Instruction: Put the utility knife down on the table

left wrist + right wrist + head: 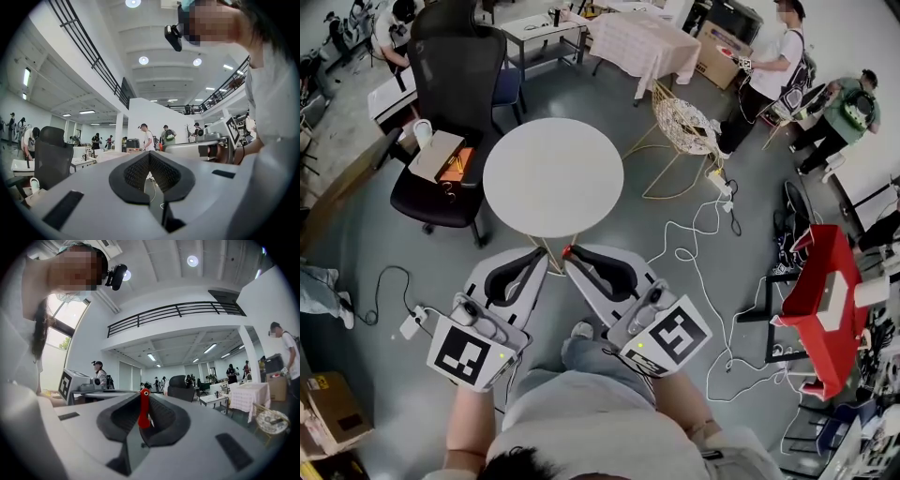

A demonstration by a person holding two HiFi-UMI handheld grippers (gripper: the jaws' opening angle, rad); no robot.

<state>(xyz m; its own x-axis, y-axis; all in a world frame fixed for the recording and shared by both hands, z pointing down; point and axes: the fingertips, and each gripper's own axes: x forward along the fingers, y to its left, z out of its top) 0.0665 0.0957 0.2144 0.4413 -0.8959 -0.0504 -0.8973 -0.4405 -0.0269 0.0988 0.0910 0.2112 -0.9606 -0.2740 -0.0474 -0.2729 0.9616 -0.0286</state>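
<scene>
The utility knife (144, 408) is a slim red piece standing upright between the pads of my right gripper (145, 399), which is shut on it. In the head view only its red tip (567, 250) shows at the front of the right gripper (572, 255). That tip hangs just short of the near edge of the round white table (553, 176). My left gripper (541, 255) is held beside the right one. Its jaws meet at the tips with nothing between them (150, 155). Both grippers sit low, close over the person's lap.
A black office chair (448, 112) with a cardboard box on its seat stands left of the table. A gold wire chair (686, 127) is at the right, white cables (703, 246) trail over the floor, and a red cart (823, 302) stands far right. People are at the back right.
</scene>
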